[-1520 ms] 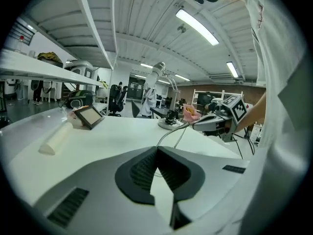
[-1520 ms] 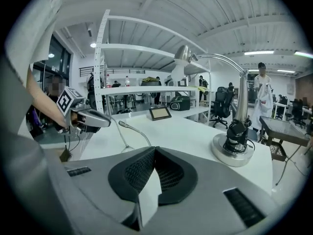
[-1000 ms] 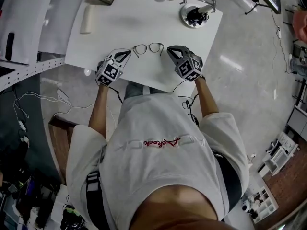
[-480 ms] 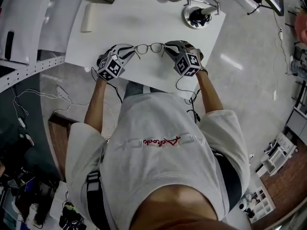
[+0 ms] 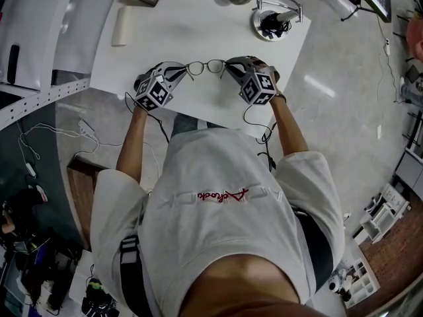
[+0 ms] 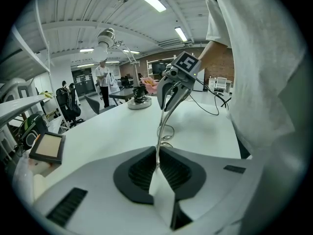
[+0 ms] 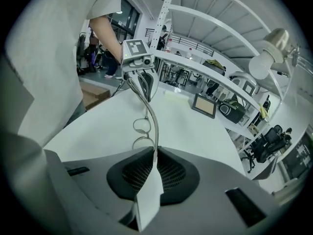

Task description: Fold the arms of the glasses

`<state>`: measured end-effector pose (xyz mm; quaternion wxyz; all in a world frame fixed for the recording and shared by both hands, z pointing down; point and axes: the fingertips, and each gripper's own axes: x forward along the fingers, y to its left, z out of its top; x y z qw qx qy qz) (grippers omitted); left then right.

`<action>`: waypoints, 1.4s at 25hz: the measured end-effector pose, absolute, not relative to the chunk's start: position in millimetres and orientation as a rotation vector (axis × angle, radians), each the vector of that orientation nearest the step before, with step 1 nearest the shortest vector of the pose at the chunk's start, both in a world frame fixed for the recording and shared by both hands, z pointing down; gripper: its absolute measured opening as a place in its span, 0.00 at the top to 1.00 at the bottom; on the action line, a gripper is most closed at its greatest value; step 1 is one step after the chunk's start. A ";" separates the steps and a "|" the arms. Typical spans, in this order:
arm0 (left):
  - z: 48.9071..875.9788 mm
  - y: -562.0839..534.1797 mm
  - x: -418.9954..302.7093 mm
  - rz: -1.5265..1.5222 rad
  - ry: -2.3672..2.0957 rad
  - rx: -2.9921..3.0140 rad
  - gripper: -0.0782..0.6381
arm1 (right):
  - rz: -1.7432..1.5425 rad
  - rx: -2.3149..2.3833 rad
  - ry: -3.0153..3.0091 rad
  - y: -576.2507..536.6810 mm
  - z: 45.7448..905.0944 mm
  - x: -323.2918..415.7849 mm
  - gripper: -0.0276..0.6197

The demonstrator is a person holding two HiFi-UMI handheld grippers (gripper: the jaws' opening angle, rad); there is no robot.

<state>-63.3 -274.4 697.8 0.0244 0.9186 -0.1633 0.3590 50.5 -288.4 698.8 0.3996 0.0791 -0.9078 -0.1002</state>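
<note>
We saw the left gripper (image 5: 178, 72) and right gripper (image 5: 230, 65) each clamped on an arm of the glasses (image 5: 205, 65), seemingly just above the white table (image 5: 192, 25), near a desk lamp (image 5: 268, 15).

Glasses (image 5: 205, 66) arm ends hidden between the clamped pads of left gripper (image 5: 179, 71) and right gripper (image 5: 229, 65), hinges too small to read overhead, dark item (image 5: 271, 22) on lamp base (image 5: 254, 25) unidentifiable.
</note>
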 end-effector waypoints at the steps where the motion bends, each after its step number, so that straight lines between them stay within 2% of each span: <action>1: 697.9 -274.9 -62.3 1.115 -0.497 2.843 0.82 | -0.248 0.199 -2.301 -288.5 698.1 49.9 0.89; 16: 728.4 -275.0 -13.8 1.360 -0.113 2.869 0.85 | -0.150 0.174 -2.332 -287.6 698.8 52.2 0.89; 35: 732.2 -279.8 -11.6 1.291 -0.129 2.835 0.85 | -0.227 0.026 -2.316 -289.3 702.6 27.7 0.90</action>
